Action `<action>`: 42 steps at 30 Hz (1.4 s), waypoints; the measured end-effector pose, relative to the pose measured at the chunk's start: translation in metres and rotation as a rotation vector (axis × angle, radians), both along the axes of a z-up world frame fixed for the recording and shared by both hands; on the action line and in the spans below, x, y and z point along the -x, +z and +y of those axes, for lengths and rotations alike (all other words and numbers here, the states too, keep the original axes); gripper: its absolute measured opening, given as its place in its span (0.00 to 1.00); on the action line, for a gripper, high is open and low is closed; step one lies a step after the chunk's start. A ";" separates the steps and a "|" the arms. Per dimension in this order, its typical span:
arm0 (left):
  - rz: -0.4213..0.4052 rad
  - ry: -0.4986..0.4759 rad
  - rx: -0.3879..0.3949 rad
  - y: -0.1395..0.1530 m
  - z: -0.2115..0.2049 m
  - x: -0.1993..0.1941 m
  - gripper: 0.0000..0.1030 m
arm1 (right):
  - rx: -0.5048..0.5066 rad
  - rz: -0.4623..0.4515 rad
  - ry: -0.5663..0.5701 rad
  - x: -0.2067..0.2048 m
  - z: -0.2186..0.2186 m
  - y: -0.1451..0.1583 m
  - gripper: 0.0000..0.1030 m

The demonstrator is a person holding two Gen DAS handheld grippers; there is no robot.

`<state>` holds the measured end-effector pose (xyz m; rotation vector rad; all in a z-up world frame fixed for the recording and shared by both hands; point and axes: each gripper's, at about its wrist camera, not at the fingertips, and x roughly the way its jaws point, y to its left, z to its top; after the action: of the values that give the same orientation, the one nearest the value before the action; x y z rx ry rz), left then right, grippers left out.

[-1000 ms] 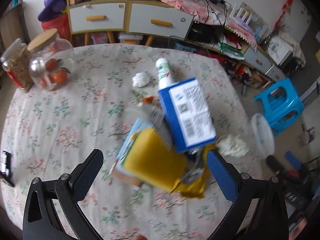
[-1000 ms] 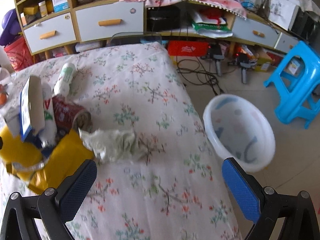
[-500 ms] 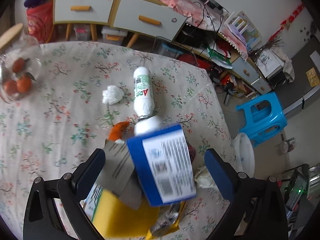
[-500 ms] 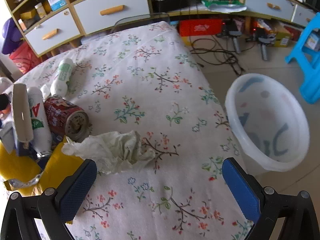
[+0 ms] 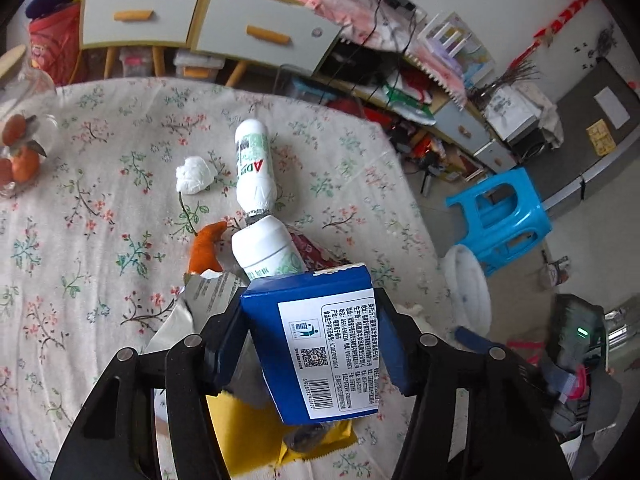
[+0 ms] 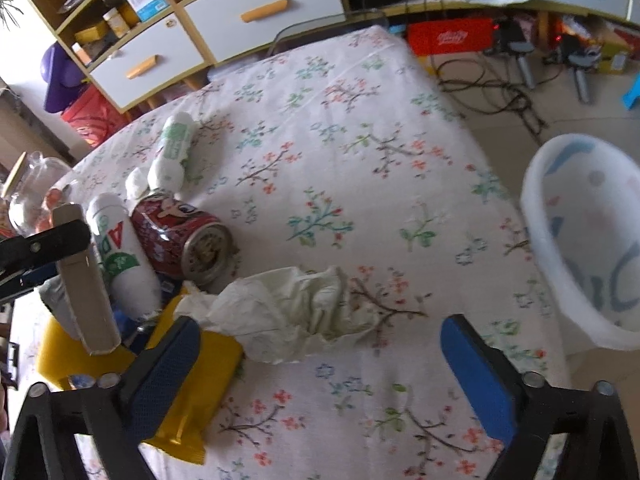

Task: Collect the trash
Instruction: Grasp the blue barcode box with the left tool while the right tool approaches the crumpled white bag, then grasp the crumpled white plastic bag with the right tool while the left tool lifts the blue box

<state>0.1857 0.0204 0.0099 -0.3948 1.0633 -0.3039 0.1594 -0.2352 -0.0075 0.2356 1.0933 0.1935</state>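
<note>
My left gripper (image 5: 310, 340) is shut on a blue carton (image 5: 320, 344) with a white label, held upright over the trash pile; the carton's end shows in the right wrist view (image 6: 86, 280). Two white bottles (image 5: 254, 168) (image 5: 268, 248), a red can (image 6: 180, 236), a yellow packet (image 6: 192, 380), a crumpled tissue (image 6: 288, 312) and a small white wad (image 5: 194, 174) lie on the floral tablecloth (image 6: 328, 128). My right gripper (image 6: 316, 364) is open, just in front of the crumpled tissue. A white plastic bin (image 6: 584, 240) stands off the table's right edge.
A glass jar with orange fruit (image 5: 18, 152) stands at the table's far left. An orange scrap (image 5: 206, 246) lies by the bottles. A blue stool (image 5: 500, 216) and cables are on the floor. A drawer cabinet (image 5: 200, 28) runs behind the table.
My left gripper has closed on the blue carton and lifted it upright. My right gripper has moved closer to the crumpled tissue and stays open.
</note>
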 end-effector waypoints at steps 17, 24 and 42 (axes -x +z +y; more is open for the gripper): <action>-0.160 0.033 -0.109 0.034 0.011 0.070 0.60 | -0.097 0.069 0.025 -0.013 0.003 -0.022 0.08; -0.181 0.038 -0.109 0.034 -0.007 0.068 0.60 | -0.138 -0.014 -0.051 0.001 -0.040 0.002 0.05; -0.165 0.044 -0.168 0.018 -0.017 0.073 0.60 | -0.116 0.033 0.046 0.001 -0.041 -0.006 0.77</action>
<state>0.1125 0.0037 0.0278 -0.2377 0.9100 -0.2027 0.1580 -0.2760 -0.0130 0.3180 1.1219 0.2955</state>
